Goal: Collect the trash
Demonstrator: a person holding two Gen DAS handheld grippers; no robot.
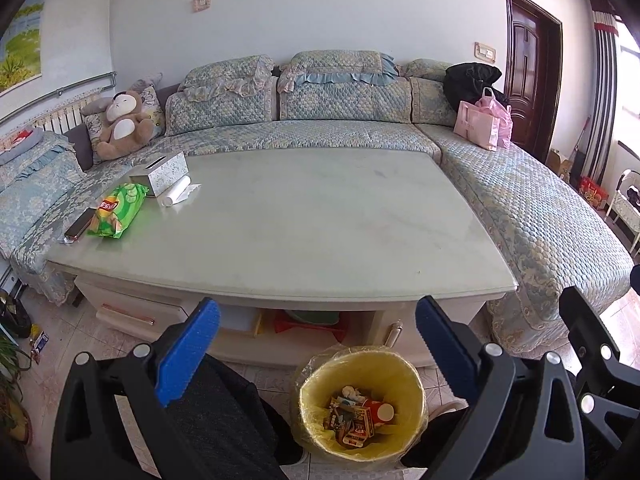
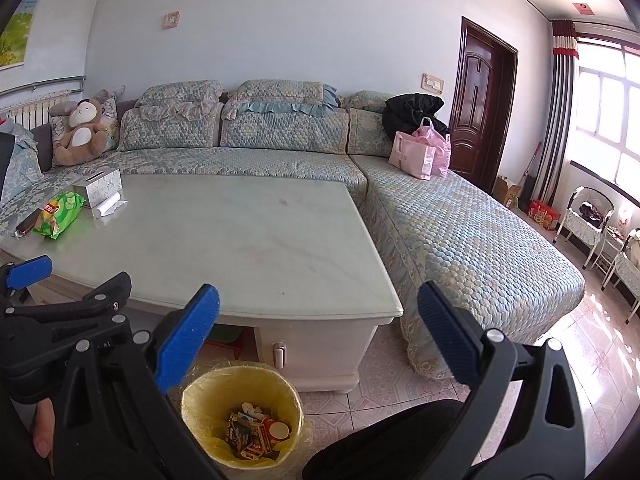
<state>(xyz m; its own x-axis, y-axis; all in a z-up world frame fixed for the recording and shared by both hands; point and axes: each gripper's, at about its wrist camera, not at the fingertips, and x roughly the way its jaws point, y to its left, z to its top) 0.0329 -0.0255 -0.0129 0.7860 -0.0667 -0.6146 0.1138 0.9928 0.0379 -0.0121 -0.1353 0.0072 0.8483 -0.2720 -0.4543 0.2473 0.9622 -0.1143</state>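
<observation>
A yellow-lined trash bin (image 1: pixel 362 400) stands on the floor in front of the coffee table (image 1: pixel 280 216) and holds several wrappers and a red cup. It also shows in the right wrist view (image 2: pixel 240 416). My left gripper (image 1: pixel 318 324) is open and empty, above the bin at the table's front edge. My right gripper (image 2: pixel 318 312) is open and empty, to the right of the left one, which shows at the left of its view (image 2: pixel 64 276). A green chip bag (image 1: pixel 116 210) lies at the table's left end.
A tissue box (image 1: pixel 160 172), a white roll (image 1: pixel 176 192) and a phone (image 1: pixel 78 224) lie by the chip bag. A quilted L-shaped sofa (image 1: pixel 520 208) wraps the table, with a teddy bear (image 1: pixel 122 124) and pink bags (image 1: pixel 482 124). Chairs (image 2: pixel 592 216) stand by the window.
</observation>
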